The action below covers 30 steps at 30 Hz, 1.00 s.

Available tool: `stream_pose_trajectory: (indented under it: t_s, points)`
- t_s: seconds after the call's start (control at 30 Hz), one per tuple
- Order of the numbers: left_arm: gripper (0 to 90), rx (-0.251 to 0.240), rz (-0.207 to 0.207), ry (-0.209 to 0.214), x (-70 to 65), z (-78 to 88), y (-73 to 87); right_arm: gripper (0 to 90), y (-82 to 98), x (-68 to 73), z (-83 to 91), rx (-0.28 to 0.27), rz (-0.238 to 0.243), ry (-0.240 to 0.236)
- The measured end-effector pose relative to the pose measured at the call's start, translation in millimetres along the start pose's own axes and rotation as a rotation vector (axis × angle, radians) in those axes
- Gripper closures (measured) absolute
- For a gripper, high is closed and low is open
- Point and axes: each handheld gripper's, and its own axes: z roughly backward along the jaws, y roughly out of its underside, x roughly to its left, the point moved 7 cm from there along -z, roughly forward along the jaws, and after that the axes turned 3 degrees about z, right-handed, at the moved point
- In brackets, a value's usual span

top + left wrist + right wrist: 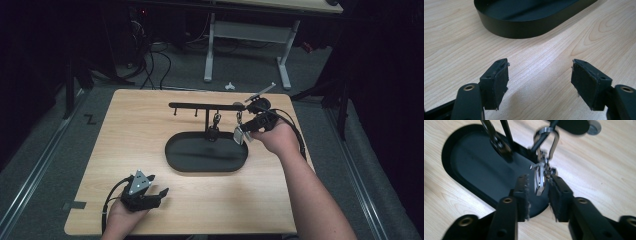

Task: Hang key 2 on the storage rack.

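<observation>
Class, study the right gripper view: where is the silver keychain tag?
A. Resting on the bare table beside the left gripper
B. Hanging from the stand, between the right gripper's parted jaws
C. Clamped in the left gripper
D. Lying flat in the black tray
B: the silver keychain tag hangs by its ring from the stand, between the right gripper and its parted jaws, pads not visibly pressing on it.

free: bare table (pixel 135 130) left of tray (pixel 176 154) | blocked: rack bar (pixel 200 105), hanging keychains (pixel 216 122)
</observation>
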Motion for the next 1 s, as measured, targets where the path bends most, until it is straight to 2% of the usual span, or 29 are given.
stream_pose_trajectory:
  t_s: [0.13, 0.47, 0.87, 1.0]
  points:
    - [30.5, 0.011, -0.009, 0.003, -1.3, -0.5, 0.1, 59.6, 12.5, 1.9, -4.6, -0.001, -0.011, 0.005]
    - [30.5, 0.005, -0.011, 0.003, -3.4, -2.2, -0.8, 48.1, 49.7, 5.3, -19.1, -0.052, -0.040, 0.013]
    - [30.5, 0.009, -0.022, 0.005, -5.8, -2.9, -1.2, 44.2, 108.7, 2.3, -46.6, -0.130, -0.105, 0.028]
    - [30.5, 0.010, -0.025, 0.010, -8.0, -2.8, -1.9, 41.6, 131.2, 3.1, -53.3, -0.158, -0.107, 0.052]
